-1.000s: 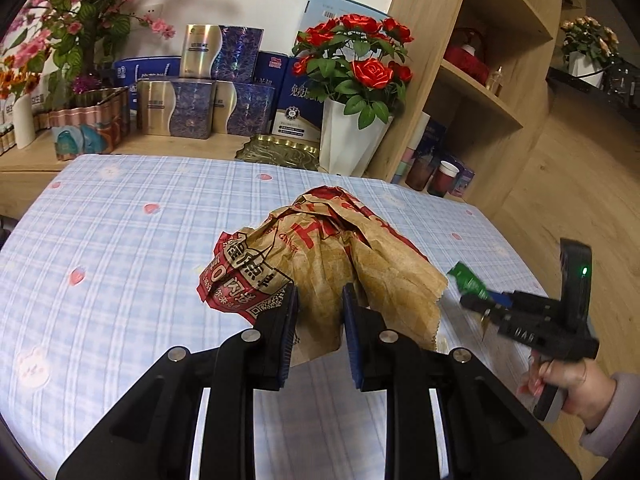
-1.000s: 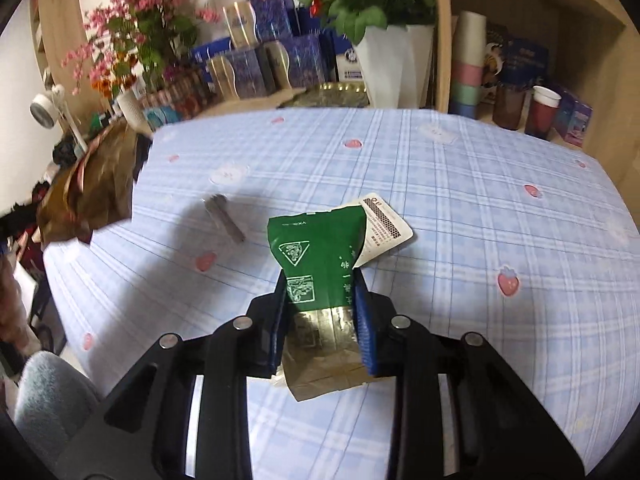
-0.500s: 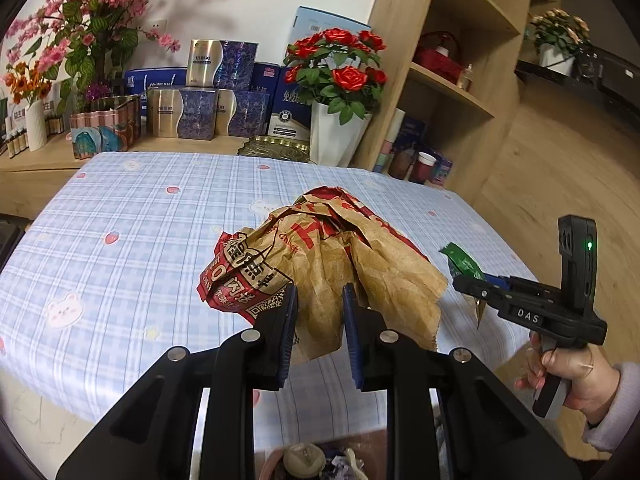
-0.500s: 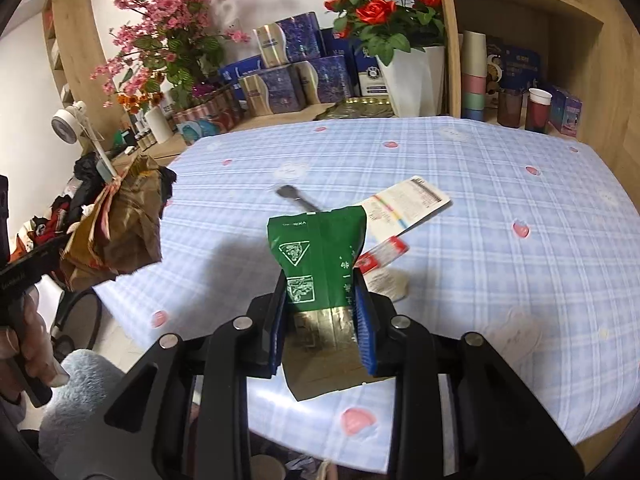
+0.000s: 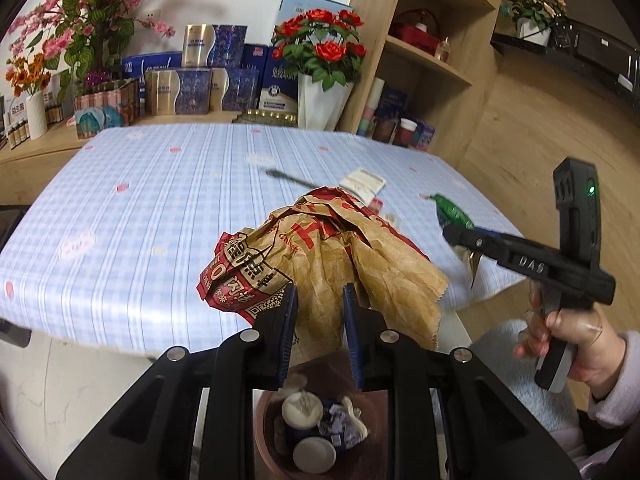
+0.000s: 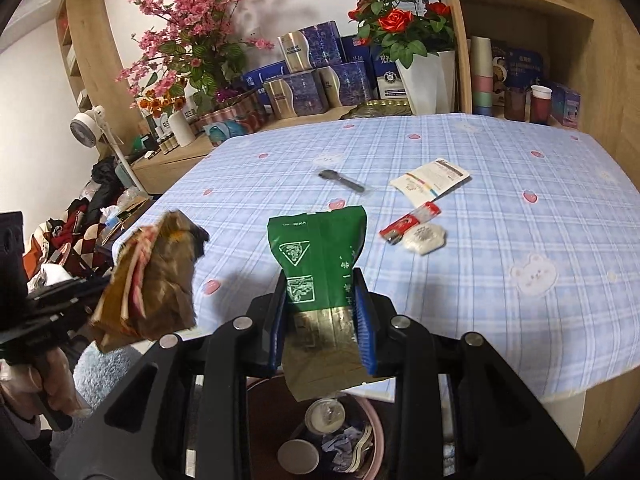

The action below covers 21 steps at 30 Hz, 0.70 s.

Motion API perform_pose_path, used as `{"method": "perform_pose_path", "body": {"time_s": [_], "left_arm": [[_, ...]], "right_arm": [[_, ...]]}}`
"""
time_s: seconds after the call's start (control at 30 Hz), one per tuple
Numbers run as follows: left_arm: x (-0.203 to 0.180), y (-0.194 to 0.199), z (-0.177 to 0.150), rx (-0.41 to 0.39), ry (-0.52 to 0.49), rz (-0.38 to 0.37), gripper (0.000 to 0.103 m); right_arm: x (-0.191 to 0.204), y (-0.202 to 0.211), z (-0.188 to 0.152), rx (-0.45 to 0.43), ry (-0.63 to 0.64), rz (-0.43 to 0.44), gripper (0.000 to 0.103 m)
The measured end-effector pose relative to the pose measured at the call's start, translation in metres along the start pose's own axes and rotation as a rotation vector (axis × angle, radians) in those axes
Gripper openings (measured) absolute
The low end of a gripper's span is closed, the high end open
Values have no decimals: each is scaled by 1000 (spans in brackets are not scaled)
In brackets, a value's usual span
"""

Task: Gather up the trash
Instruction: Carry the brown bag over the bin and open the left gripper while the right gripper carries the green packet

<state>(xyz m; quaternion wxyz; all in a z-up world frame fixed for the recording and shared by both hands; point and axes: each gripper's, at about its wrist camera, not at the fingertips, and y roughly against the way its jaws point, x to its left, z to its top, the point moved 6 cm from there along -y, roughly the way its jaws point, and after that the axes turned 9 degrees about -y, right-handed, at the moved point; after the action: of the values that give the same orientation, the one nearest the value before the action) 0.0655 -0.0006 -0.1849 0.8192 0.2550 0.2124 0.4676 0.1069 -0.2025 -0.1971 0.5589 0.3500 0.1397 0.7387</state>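
Both your hands have drawn back from over the bench [image 6: 500,208] since a second ago, so a bin [image 5: 276,452] now shows under each gripper. Your left gripper [image 5: 318,312] has its jaws pinching a crumpled brown paper bag [image 5: 332,256] with red print and a code panel on one fold; it hangs in the air just past the bench edge, above the bin. Your right gripper [image 6: 320,312] has its jaws pressed on a green pouch [image 6: 320,256] with white markings and a gold foil bottom, held upright over the bin [image 6: 372,420], which already holds cups and scraps. Left on the checked cloth are a dark spoon [image 6: 344,180], a white packet [image 6: 430,178], a red wrapper [image 6: 408,224] and a white wad [image 6: 424,238] beside it.
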Motion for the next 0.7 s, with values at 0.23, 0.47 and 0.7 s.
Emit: {"method": "perform_pose_path", "body": {"time_s": [0.23, 0.47, 0.7], "left_arm": [[-13, 1, -32, 36, 22, -17, 23], [-28, -17, -61, 116, 19, -59, 23], [-32, -45, -82, 221, 10, -78, 23]], "right_arm": [[4, 17, -20, 1, -5, -1, 32], [5, 26, -26, -9, 4, -3, 32], [-8, 23, -35, 7, -32, -2, 32]]}}
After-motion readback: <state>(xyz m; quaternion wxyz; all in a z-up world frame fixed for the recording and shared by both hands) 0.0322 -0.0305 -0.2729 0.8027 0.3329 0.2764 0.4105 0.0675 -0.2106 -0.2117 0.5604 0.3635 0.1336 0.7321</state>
